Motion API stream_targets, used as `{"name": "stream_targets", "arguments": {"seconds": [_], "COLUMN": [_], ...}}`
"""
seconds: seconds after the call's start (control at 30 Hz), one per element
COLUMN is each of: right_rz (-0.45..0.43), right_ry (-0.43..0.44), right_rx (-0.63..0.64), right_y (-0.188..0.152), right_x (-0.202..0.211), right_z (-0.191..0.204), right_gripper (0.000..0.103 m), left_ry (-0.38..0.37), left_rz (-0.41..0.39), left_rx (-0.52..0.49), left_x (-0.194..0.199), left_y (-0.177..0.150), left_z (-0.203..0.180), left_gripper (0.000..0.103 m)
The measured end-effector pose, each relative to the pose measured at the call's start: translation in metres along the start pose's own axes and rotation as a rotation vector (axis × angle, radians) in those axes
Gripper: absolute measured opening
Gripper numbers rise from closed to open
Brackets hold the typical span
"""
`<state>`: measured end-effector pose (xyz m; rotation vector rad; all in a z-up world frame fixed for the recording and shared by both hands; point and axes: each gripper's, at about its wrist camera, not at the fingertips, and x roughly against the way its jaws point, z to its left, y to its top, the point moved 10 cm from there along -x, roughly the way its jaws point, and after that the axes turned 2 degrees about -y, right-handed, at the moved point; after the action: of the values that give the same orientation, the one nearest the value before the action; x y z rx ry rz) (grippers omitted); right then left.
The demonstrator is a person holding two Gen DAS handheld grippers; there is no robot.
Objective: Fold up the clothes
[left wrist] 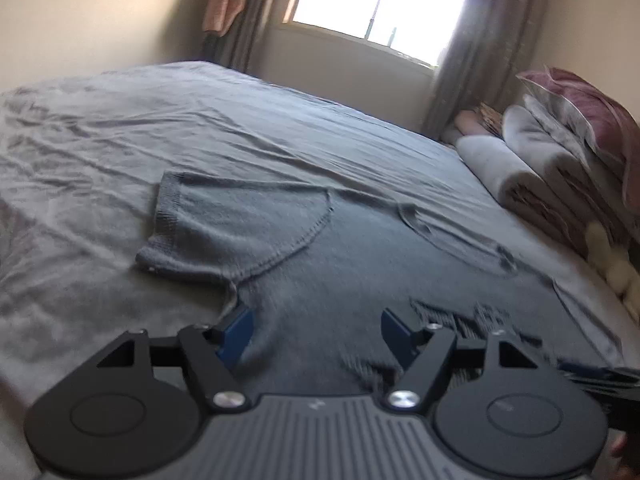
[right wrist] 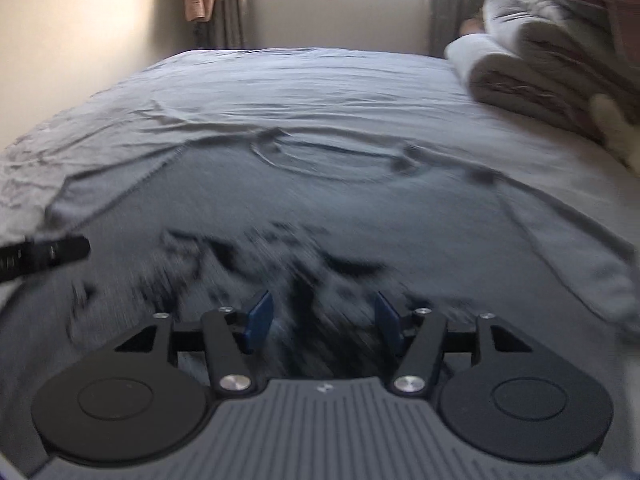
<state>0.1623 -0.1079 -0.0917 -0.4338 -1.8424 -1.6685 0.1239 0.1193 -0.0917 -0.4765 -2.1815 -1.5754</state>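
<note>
Shirt (right wrist: 320,208): grey, flat on bed (right wrist: 300,80), filling frame centre, collar toward window.
My left gripper (left wrist: 316,332) and right gripper (right wrist: 324,320): jaws wide, empty.
Next, I judge: pinch a sleeve edge squarely, lift low, fold inward without dragging.

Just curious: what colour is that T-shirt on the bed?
Grey T-shirt with a dark chest print, clearest in the left wrist view.

Print on the grey T-shirt (right wrist: 280,276) smeared by motion blur, unreadable in both views. Right sleeve (right wrist: 592,264) cut off at the frame edge. Folded bedding (left wrist: 560,168) only partly in frame. Black object (right wrist: 44,258) at left edge, perhaps the left tongs.
</note>
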Motion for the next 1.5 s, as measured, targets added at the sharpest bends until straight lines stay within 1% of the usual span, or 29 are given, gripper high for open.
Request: {"name": "stream_targets", "arguments": {"seconds": [0.13,0.2,0.3,0.37,0.47,0.57,0.73,0.93,1.03,1.1,1.17,1.33,1.4,1.47,1.5], "right_rz": [-0.014,-0.017,-0.022,-0.027,-0.021,-0.018,-0.005,0.024,0.020,0.016,0.021,0.028,0.031,0.044,0.056], "right_ry": [-0.046,-0.056,-0.077,-0.082,-0.083,-0.088,-0.121,-0.198,-0.208,-0.204,-0.187,-0.072,-0.017,0.037,0.067], "right_rx": [0.040,0.046,0.047,0.044,0.023,-0.001,-0.049,-0.109,-0.166,-0.210,-0.284,-0.497,-0.561,-0.621,-0.652], "right_y": [-0.024,-0.037,-0.057,-0.070,-0.083,-0.094,-0.107,-0.115,-0.112,-0.110,-0.108,-0.106,-0.106,-0.108,-0.109], "right_x": [0.032,0.048,0.068,0.080,0.094,0.107,0.125,0.142,0.147,0.149,0.150,0.150,0.148,0.145,0.142], "right_z": [-0.013,-0.019,-0.029,-0.037,-0.051,-0.066,-0.089,-0.116,-0.128,-0.135,-0.142,-0.160,-0.165,-0.171,-0.172], "right_gripper": [0.062,0.062,0.063,0.067,0.069,0.070,0.071,0.071,0.071,0.071,0.071,0.071,0.071,0.061,0.058], "left_ry": [-0.012,-0.011,0.018,0.034,0.045,0.056,0.078,0.076,0.059,0.026,-0.006,-0.080,-0.108,-0.138,-0.155], "left_rz": [0.027,0.043,0.066,0.086,0.106,0.105,0.085,0.122,0.149,0.164,0.178,0.212,0.220,0.229,0.234], "left_rx": [-0.049,-0.091,-0.151,-0.181,-0.229,-0.269,-0.284,-0.276,-0.269,-0.269,-0.269,-0.260,-0.261,-0.270,-0.275], "left_x": [0.019,0.026,0.035,0.042,0.054,0.068,0.087,0.098,0.103,0.107,0.111,0.114,0.112,0.109,0.107], "left_y": [-0.016,-0.024,-0.035,-0.044,-0.059,-0.072,-0.086,-0.091,-0.093,-0.095,-0.098,-0.101,-0.101,-0.100,-0.100], "left_z": [-0.003,-0.007,-0.013,-0.020,-0.033,-0.043,-0.049,-0.053,-0.059,-0.067,-0.075,-0.099,-0.113,-0.130,-0.140], "left_gripper": [0.076,0.078,0.080,0.080,0.081,0.082,0.082,0.083,0.083,0.083,0.083,0.083,0.083,0.082,0.082]}}
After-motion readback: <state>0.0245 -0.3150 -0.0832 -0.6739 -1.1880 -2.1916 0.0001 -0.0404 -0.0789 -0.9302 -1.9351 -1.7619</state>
